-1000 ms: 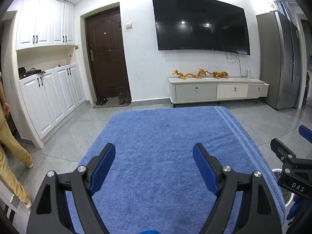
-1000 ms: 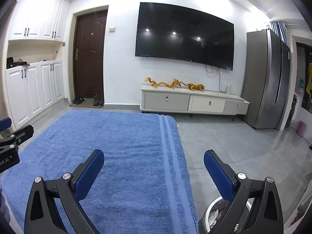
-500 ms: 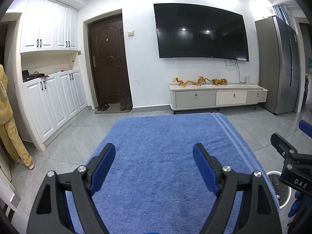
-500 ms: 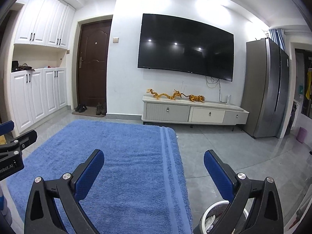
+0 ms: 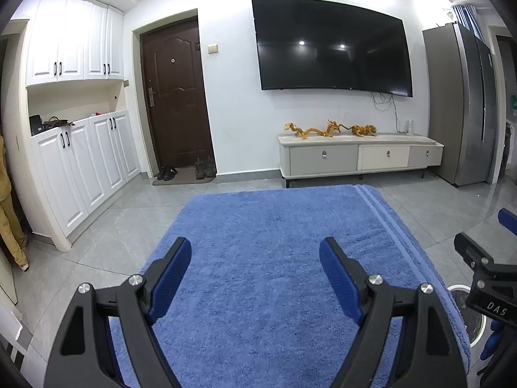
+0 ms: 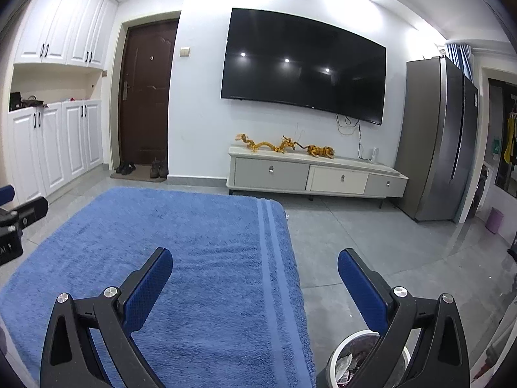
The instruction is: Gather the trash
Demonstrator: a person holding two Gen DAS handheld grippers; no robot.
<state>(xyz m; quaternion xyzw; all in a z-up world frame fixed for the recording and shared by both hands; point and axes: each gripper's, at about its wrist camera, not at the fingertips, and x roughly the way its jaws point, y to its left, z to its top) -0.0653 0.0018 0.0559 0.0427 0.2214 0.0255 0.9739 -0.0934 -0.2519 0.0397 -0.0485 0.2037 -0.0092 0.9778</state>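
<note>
My left gripper (image 5: 255,253) is open and empty, held above a blue towel-covered surface (image 5: 274,232). My right gripper (image 6: 255,263) is also open and empty, over the towel's right edge (image 6: 271,258). A white-rimmed trash bin (image 6: 352,359) with crumpled waste inside stands on the floor below the right gripper's right finger; its rim also shows in the left wrist view (image 5: 465,317). The right gripper's body shows at the right edge of the left wrist view (image 5: 484,271). No loose trash shows on the towel.
A TV cabinet (image 5: 358,156) with dragon figurines stands under a wall TV (image 5: 329,48). A grey fridge (image 6: 439,135) is at the right. White cupboards (image 5: 77,168), a brown door (image 5: 174,97) and shoes are at the left. A person in yellow trousers (image 5: 9,220) stands far left.
Both cameras have tilted upward, so the room sits lower in the frames. The person at the left has moved back toward the edge. Both grippers stay open.
</note>
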